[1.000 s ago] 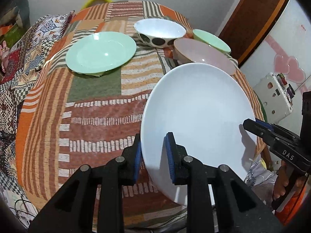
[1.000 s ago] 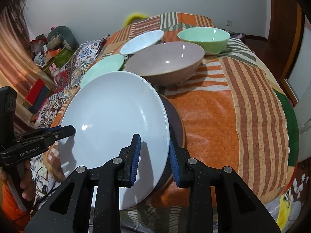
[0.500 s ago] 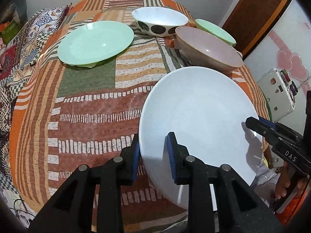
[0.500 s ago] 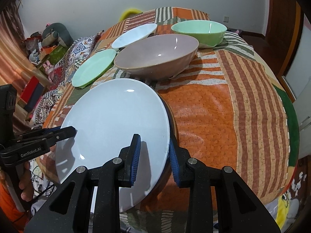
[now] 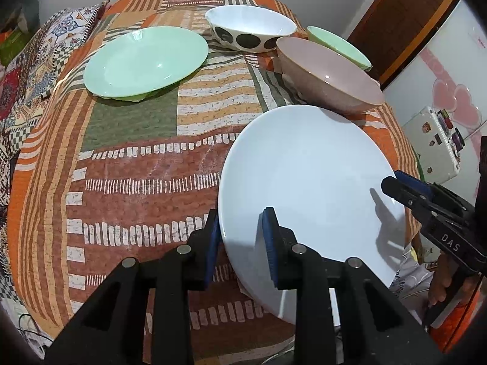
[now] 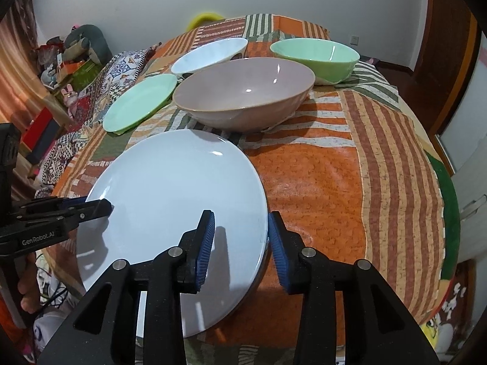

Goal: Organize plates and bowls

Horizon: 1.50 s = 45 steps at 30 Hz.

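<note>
We set the white plate (image 6: pixel 170 200) down on the bed (image 6: pixel 350 182)

Both grippers' jaws have just been opening, narrow, rim between; we should free the plate evenly, then draw back level.

large plate (image 5: pixel 307 182) on bed (image 5: pixel 127 182), near edge, overhanging | wide bowl (image 5: pixel 328 73) just behind it | small plate (image 5: pixel 143 60) far left | spotted bowl (image 5: pixel 249 30) behind, between small plate and wide bowl | fourth bowl (image 5: pixel 338 45) far right, behind wide bowl
</note>
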Motion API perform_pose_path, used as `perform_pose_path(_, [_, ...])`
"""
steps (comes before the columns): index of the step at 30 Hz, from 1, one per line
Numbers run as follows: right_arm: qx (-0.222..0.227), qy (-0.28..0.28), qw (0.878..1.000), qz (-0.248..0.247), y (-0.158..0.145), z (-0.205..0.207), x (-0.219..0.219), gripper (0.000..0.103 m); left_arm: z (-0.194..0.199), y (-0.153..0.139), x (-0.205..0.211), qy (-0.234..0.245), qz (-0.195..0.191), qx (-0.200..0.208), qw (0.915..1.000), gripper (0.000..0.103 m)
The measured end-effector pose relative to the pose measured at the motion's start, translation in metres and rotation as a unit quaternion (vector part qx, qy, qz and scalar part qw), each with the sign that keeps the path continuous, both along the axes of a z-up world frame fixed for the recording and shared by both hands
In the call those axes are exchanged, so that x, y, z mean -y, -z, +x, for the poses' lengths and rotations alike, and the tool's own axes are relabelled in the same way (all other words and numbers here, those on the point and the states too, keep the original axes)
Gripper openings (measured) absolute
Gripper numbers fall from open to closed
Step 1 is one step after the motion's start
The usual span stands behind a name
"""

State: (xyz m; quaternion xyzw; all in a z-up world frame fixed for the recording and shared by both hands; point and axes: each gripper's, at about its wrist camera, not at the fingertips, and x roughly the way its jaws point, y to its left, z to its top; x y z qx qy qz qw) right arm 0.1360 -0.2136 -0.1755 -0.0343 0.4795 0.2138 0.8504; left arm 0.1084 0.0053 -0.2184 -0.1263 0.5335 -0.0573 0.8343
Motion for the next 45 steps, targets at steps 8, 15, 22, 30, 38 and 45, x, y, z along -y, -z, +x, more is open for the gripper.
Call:
perform_pose_path(8, [0.027,0.002,0.999,-0.022,-0.006,-0.001,0.000,0.035,0.002,-0.009,0.003,-0.001,0.023,0.024,0.9994,0.027])
perform_pose_path(15, [0.028,0.009,0.999,-0.018,-0.011,-0.002,0.007,0.035,0.003,-0.015,-0.006,-0.007,0.013,0.025,0.9996,0.027])
perform_pose_path(22, [0.041,-0.008,0.999,0.013,-0.030,-0.004,-0.006,0.035,-0.011,-0.043,-0.019,-0.011,0.033,0.065,0.9973,0.029])
perform_pose_path(30, [0.043,-0.052,0.996,0.059,-0.048,0.006,-0.045,0.038,-0.017,-0.075,-0.049,-0.041,0.071,0.118,0.9896,0.043])
perform_pose_path(38, [0.042,-0.071,0.994,0.072,-0.052,0.028,-0.090,0.044,-0.004,-0.090,-0.097,-0.079,0.080,0.135,0.9844,0.046])
perform_pose_path(45, [0.040,-0.077,0.994,0.071,-0.052,0.048,-0.124,0.046,0.016,-0.087,-0.133,-0.099,0.090,0.139,0.9812,0.059])
